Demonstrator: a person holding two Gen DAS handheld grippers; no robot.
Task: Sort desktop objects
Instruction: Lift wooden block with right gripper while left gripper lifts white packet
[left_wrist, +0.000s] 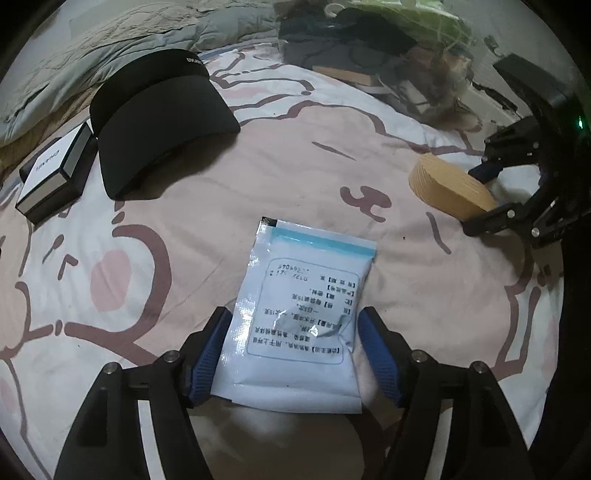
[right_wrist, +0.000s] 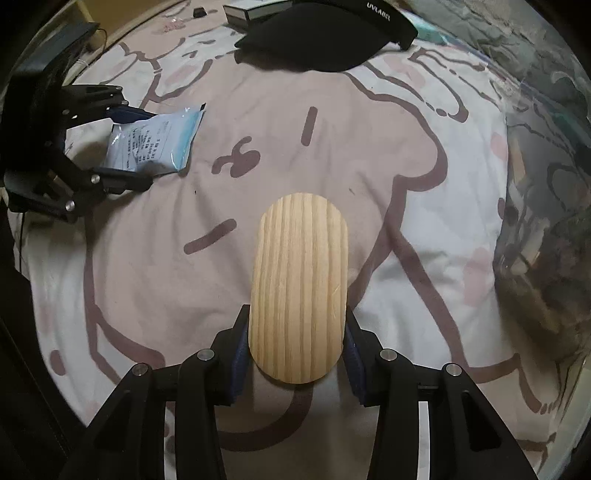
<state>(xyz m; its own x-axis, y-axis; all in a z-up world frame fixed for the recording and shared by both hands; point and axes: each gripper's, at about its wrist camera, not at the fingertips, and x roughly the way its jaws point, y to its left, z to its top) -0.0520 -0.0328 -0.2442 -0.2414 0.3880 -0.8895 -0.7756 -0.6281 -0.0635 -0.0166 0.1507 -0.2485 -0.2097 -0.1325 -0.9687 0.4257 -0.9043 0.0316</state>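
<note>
The left gripper (left_wrist: 293, 354) straddles a white-and-blue sachet (left_wrist: 303, 317) lying flat on the bedspread (left_wrist: 295, 155); its fingers (left_wrist: 208, 354) stand wide, with a clear gap on the right side, so the sachet is not held. To my eye this is a release or a fresh approach; which, I cannot tell. The right gripper (right_wrist: 295, 350) has its fingers closed narrow on a rounded wooden block (right_wrist: 299, 288), carried over the bedspread some way from the sachet.

The step in hand looks like placing sorted items: the block next needs a spot to be set down, and the left fingers need either to close squarely on the sachet or lift clear of it.

Beyond the sachet lie a black visor cap (left_wrist: 159, 125) and, just beside the cap, a small black-and-white box (left_wrist: 51, 177). Nothing lies between the block and the sachet, though the soft, wrinkled cloth may let things tilt.
</note>
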